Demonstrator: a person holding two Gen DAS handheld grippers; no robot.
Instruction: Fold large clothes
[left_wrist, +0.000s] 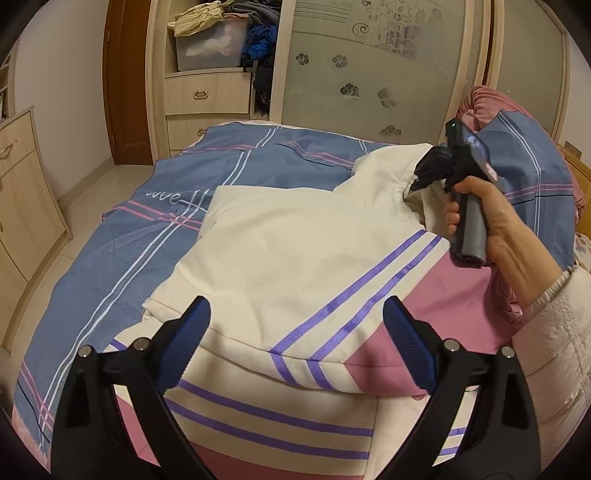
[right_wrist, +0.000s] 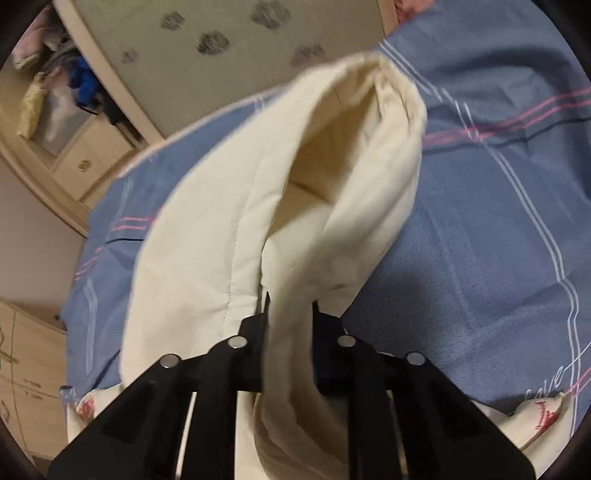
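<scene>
A large cream jacket (left_wrist: 295, 251) with pink panels and purple stripes lies on the bed, its lower part folded over. My left gripper (left_wrist: 295, 339) hovers open above its striped fold, holding nothing. My right gripper (left_wrist: 417, 181) is at the jacket's far right end, shut on the cream hood. In the right wrist view the hood (right_wrist: 288, 206) rises from between the closed jaws of my right gripper (right_wrist: 290, 321) and hangs lifted over the bed.
The bed carries a blue quilt (left_wrist: 122, 251) with pink and white lines. A bunched pink and blue quilt (left_wrist: 524, 155) lies at the right. A wardrobe (left_wrist: 207, 96) with drawers and sliding doors stands behind; a wooden cabinet (left_wrist: 22, 192) stands left.
</scene>
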